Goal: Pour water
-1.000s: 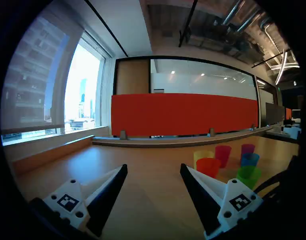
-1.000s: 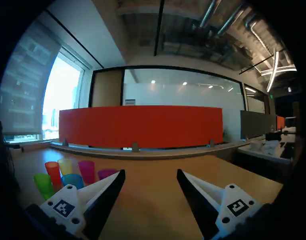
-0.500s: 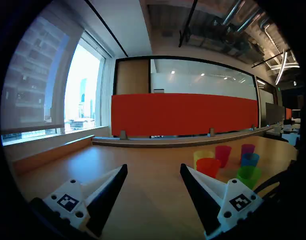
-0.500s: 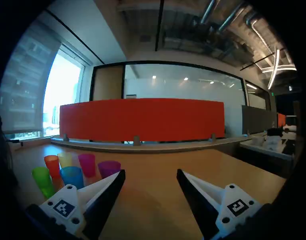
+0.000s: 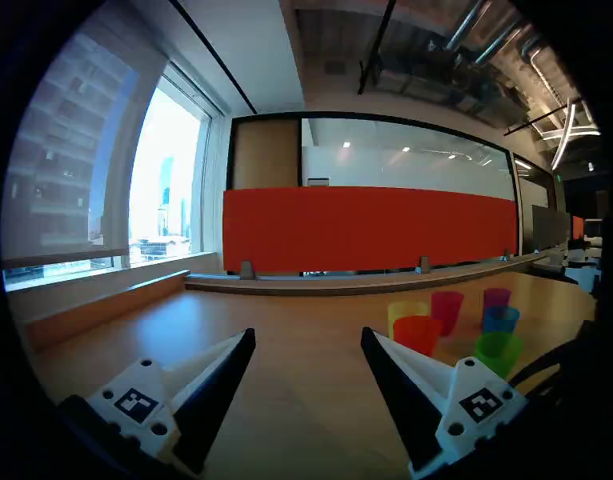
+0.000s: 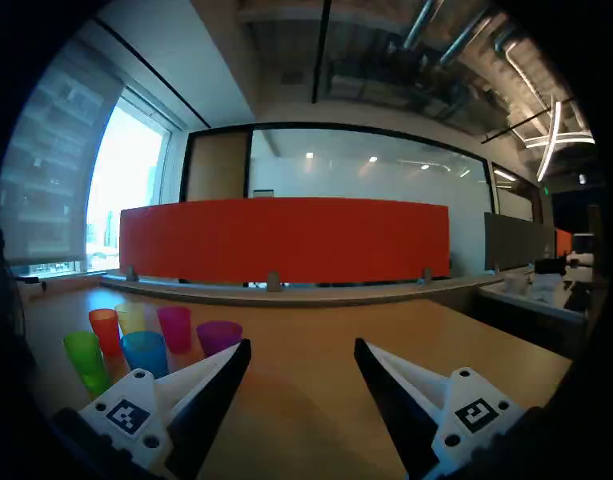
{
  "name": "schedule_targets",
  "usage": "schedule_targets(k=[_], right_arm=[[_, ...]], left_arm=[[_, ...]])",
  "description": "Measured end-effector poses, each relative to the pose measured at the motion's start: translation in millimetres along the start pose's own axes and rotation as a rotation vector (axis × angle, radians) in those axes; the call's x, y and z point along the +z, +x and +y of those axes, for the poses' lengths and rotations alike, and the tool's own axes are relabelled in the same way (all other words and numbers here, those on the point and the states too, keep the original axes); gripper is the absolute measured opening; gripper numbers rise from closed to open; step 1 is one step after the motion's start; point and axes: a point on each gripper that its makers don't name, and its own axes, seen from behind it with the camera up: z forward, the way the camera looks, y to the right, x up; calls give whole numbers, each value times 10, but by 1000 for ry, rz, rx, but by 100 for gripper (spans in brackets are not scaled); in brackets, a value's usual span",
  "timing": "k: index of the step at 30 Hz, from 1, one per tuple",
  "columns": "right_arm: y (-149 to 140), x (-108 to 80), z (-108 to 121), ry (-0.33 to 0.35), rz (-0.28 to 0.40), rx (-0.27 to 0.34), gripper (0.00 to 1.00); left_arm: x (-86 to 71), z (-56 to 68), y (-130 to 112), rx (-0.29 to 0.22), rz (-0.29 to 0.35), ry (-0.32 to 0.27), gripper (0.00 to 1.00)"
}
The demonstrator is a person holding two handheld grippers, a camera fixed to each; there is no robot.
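**Left gripper view**
- The window at far left is washed out by glare, and little beyond it can be made out.
- A red partition is seen along the back edge of the wooden surface.
- The left hand-held gripper is held low and about level over the surface. Its fingers are spread wide with nothing between them, and their rear parts are cut off at the lower edge.
- Six plastic cups are grouped on the surface, right of the right finger.
- The lower part of the orange cup is hidden behind that finger. The yellow cup is partly covered by the orange one.
- The green cup is the nearest of the group, toward the right edge.
- Whether any cup holds water cannot be told.

**Right gripper view**
- The cups are seen at far left, standing upright and close together.
- The bases of the blue cup and the purple cup are hidden behind the left finger.
- The cup interiors are not visible from this low angle.
- The right hand-held gripper is held low and level, aimed toward the partition. Its fingers are spread apart, nothing is gripped, and bare surface lies between them.
- Items on the neighbouring desk at far right are too small to identify.
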Motion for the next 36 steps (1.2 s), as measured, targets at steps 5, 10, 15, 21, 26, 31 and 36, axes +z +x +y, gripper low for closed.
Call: schedule_targets(k=[5, 10, 15, 21, 26, 31, 36], right_arm=[[3, 0, 0, 2, -2, 0, 100], [2, -1, -8, 4, -2, 0, 100], [3, 0, -29, 11, -2, 0, 100], [6, -1, -30, 13, -3, 0, 100], [6, 4, -32, 12, -3, 0, 100], [6, 8, -32, 12, -3, 0, 100], [5, 8, -31, 12, -3, 0, 100]], left_arm=[[0, -2, 4, 0, 0, 0, 98], [0, -1, 0, 0, 0, 0, 98], [1, 1, 1, 0, 0, 0, 98], [1, -1, 0, 0, 0, 0, 98], [-1, -1, 1, 0, 0, 0, 98], [-1, -1, 2, 0, 0, 0, 98], [1, -2, 3, 0, 0, 0, 98]])
